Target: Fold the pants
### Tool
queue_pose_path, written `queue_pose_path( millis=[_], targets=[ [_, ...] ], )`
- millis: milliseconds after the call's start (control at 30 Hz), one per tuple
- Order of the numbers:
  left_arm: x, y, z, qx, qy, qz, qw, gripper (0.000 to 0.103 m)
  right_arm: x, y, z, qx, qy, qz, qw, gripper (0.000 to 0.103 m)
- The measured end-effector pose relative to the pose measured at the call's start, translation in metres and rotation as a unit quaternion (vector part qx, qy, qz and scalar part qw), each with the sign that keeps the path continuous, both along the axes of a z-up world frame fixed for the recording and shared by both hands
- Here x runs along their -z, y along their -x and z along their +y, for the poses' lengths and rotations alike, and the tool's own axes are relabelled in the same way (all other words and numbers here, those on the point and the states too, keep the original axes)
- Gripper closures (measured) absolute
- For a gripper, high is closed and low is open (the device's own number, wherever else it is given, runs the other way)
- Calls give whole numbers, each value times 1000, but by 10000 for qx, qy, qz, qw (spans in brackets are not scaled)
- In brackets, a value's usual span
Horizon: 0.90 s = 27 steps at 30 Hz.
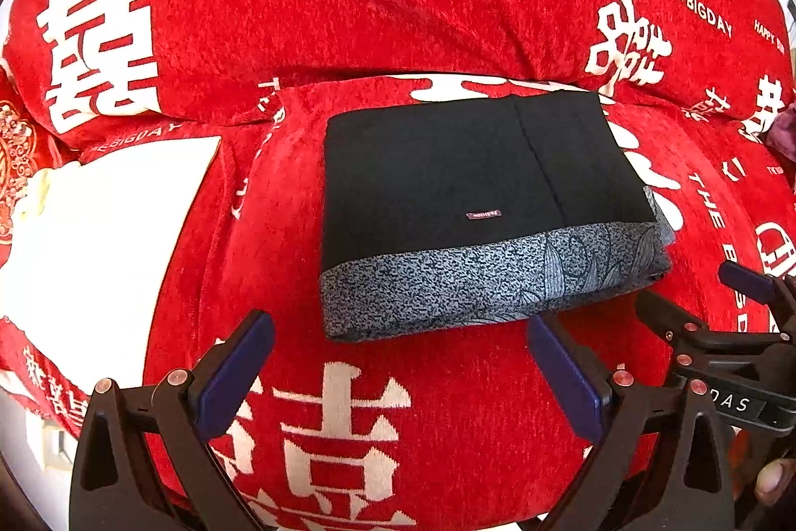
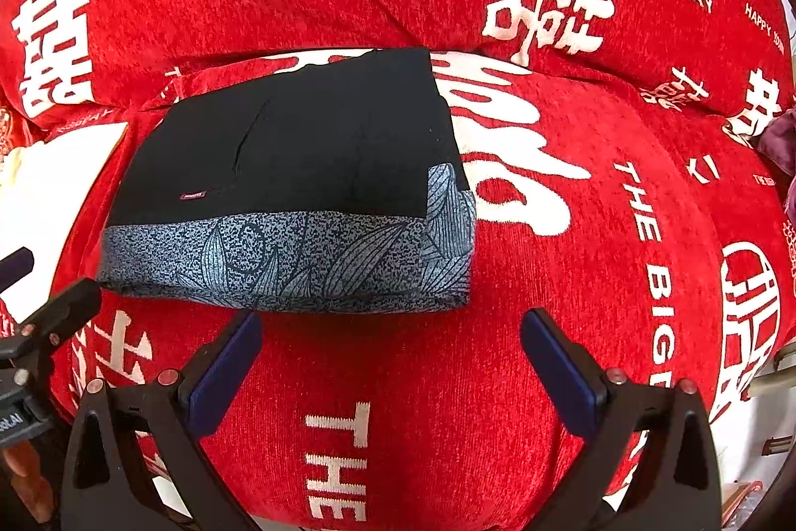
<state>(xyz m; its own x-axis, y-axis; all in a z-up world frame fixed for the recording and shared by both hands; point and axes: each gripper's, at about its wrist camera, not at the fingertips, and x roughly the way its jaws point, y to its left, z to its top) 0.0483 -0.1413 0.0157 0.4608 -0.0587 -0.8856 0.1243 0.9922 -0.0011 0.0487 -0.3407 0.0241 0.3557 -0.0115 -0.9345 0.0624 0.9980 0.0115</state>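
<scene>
I hold a pair of tongs in each hand, both pointed at a pair of pants (image 1: 477, 202) that lies folded into a compact rectangle on a red sofa cushion (image 1: 447, 381). The pants are black, with a grey speckled band printed with leaf outlines along the edge nearest me, and a small dark label (image 1: 483, 214) stitched just above that band. My left tongs (image 1: 398, 374) are spread wide and grip nothing; their blue-padded tips hang just short of the near edge of the pants, not touching it. My right tongs (image 2: 390, 369) are likewise spread apart and empty, just in front of the folded edge. In the left view the right tongs show at the right border, with a fingertip of my hand (image 1: 773, 478) below them. The red cover carries large white Chinese characters and the words "THE BIGDAY". A back cushion (image 1: 348, 8) in the same cloth rises behind the pants. A white sheet-like thing (image 1: 99, 242) lies to the left, well apart from the pants.
</scene>
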Motion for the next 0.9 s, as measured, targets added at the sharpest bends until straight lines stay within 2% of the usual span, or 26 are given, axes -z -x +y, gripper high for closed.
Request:
queue_pose_path(
  millis=[900],
  targets=[
    [4, -3, 0, 91, 43, 147, 9998, 1, 2, -8, 15, -225, 67, 72, 9997, 0]
  ],
)
